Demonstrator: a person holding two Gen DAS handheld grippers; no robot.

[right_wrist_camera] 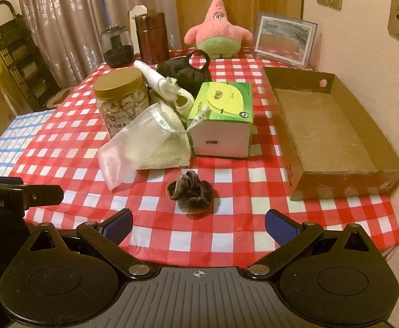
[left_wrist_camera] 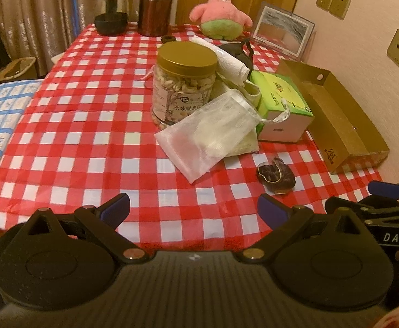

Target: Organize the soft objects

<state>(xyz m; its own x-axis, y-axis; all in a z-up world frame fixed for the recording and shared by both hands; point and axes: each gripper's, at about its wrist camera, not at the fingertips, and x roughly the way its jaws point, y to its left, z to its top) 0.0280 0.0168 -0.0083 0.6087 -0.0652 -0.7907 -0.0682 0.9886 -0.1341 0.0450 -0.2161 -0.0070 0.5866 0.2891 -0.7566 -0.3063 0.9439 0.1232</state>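
We held both grippers low over the near edge of the red-and-white checked tablecloth (right_wrist_camera: 70, 142). Our left gripper (left_wrist_camera: 194, 210) had its fingers spread wide and empty; our right gripper (right_wrist_camera: 198, 225) was likewise wide apart, holding nothing. A dark velvet scrunchie (right_wrist_camera: 192, 194) lay at twelve o'clock just beyond the right fingertips, apart from them. At eleven o'clock a sheer organza pouch (right_wrist_camera: 133, 142) rested on a cream towel (right_wrist_camera: 166, 155), touching a gold-lidded snack jar (right_wrist_camera: 121, 101) and a green tissue box (right_wrist_camera: 222, 114). An open cardboard tray (right_wrist_camera: 328, 125) stood at two o'clock; a pink starfish plush toy (right_wrist_camera: 218, 32) sat upright at twelve, far back.
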